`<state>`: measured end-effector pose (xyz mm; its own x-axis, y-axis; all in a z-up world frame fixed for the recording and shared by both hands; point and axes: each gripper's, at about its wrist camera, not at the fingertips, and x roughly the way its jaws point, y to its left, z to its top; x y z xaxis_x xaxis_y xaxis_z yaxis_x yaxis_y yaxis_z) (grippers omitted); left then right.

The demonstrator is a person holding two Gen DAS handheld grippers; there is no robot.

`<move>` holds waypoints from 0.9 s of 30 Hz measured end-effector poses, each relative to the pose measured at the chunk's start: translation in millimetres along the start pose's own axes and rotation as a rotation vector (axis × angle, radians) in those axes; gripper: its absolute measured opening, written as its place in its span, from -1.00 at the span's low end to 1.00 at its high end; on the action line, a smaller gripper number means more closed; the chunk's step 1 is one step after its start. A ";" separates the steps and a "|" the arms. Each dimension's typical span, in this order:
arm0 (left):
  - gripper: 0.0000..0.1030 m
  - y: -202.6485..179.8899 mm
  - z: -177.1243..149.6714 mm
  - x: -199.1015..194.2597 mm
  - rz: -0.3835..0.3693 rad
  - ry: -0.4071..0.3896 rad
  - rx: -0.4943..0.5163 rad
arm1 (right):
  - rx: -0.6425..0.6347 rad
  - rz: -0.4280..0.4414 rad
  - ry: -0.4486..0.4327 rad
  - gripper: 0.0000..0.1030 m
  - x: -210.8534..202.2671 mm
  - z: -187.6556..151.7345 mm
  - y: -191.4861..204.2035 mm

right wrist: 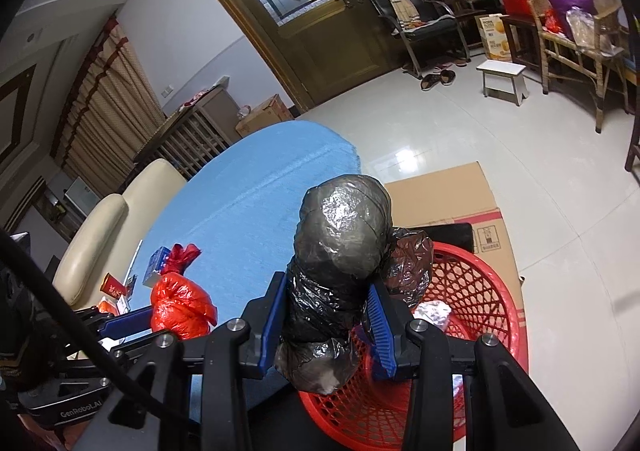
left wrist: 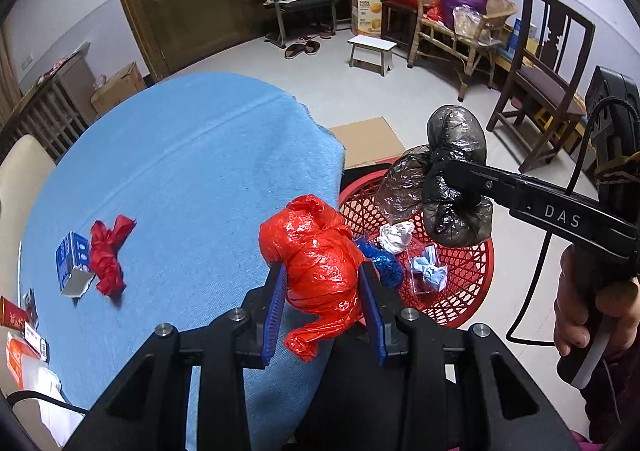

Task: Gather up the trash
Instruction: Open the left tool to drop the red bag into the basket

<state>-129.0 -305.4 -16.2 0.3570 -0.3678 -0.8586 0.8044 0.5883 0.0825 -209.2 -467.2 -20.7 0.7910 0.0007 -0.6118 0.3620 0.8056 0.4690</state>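
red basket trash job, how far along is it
Done: the red basket already holds a white wad, a blue bag and light blue scraps. In hand: the left gripper clamps an orange-red bag, the right gripper a black bag. Left: a red bag and a blue carton on the blue table.

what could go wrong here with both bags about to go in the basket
1. The left gripper holds the red bag above the table edge, not clearly over the red basket; released now, it may miss.
2. The right gripper pinches only the middle of the black bag, so the slick plastic might slip early.
3. Both grippers are close together and could bump.
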 end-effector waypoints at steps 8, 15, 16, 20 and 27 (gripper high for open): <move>-0.26 -10.8 6.4 13.4 -0.001 0.022 0.029 | 0.034 -0.011 0.019 -0.18 3.0 -5.5 -18.5; -0.23 -17.3 12.1 32.8 -0.039 0.038 0.046 | 0.072 -0.032 0.040 -0.18 7.4 -9.0 -34.8; -0.23 -18.9 11.9 35.6 -0.044 0.041 0.051 | 0.079 -0.037 0.046 -0.18 8.5 -9.7 -37.3; -0.22 -26.5 12.4 43.8 -0.066 0.046 0.065 | 0.099 -0.057 0.070 -0.17 12.4 -13.0 -46.4; 0.12 -26.4 8.9 46.5 -0.098 0.045 0.056 | 0.133 -0.079 0.099 -0.14 16.8 -15.9 -56.1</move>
<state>-129.3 -344.5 -53.7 0.2550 -0.3878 -0.8858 0.8601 0.5095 0.0245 -224.1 -502.9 -67.4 0.7076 0.0040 -0.7066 0.4885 0.7198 0.4932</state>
